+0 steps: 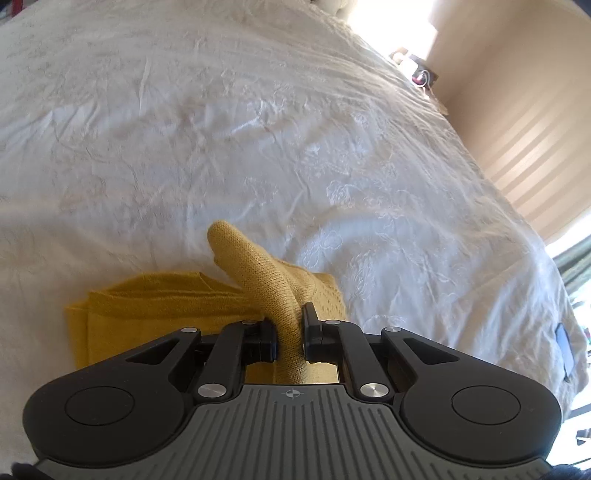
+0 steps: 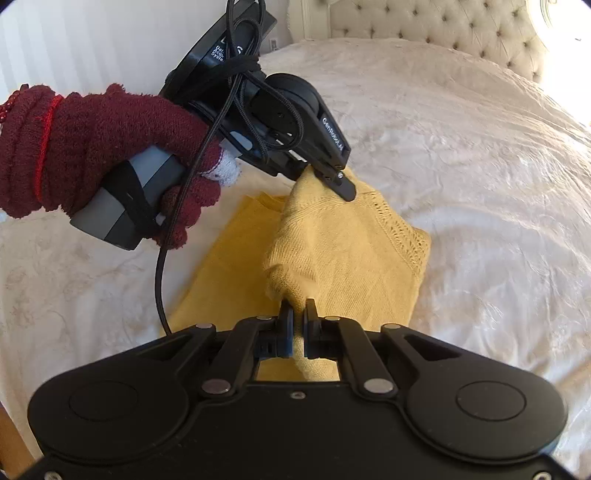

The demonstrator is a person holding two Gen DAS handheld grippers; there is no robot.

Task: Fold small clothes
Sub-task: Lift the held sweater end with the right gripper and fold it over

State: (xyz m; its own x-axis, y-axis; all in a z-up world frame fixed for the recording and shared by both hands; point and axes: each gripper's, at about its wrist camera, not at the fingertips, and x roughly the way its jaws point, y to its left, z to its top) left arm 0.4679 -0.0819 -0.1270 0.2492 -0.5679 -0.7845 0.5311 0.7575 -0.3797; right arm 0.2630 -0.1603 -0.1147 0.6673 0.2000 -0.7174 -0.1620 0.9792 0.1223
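Note:
A mustard-yellow knit garment (image 2: 332,258) lies partly folded on the white bedspread (image 2: 480,184). My left gripper (image 1: 289,330) is shut on a bunched fold of the yellow knit garment (image 1: 266,280) and lifts it off the flat layers below. It also shows in the right wrist view (image 2: 341,184), held by a hand in a dark red glove (image 2: 92,155). My right gripper (image 2: 299,321) is shut on the near edge of the same raised fold. The two grippers hold the fold at opposite ends.
The white embroidered bedspread (image 1: 258,129) fills most of both views. A tufted headboard (image 2: 443,26) stands at the far end. A dark phone-like object (image 1: 565,349) lies near the bed's right edge. A black cable (image 2: 160,280) hangs from the left gripper.

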